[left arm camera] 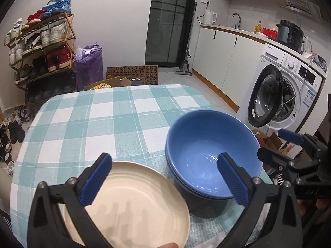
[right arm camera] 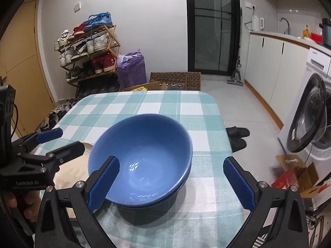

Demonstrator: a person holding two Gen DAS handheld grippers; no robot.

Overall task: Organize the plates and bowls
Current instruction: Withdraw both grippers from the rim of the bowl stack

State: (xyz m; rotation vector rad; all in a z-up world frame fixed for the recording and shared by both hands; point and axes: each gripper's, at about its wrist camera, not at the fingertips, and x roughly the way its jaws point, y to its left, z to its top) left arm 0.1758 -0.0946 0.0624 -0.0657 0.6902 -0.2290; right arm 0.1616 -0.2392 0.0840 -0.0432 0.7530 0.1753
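Two stacked blue bowls (right arm camera: pixel 140 161), cream plate (left arm camera: pixel 128 204) whole only from left wrist

A: Even indoor light from overhead; small ceiling lamps reflect in the dark glass door (right arm camera: pixel 213 26).

B: Glare?

A: Small white glints inside the blue bowl (right arm camera: pixel 142 161), and sheen on the plate (left arm camera: pixel 132 202).

B: Shadows?

A: Soft ones. A dark patch lies on the surface (right arm camera: pixel 186 107) under the bowl's near side, and finger-shaped shadows cross the plate.

B: Sharpness?

A: Both views are sharp, with no motion blur. Fisheye bends the walls, and the corners go black.
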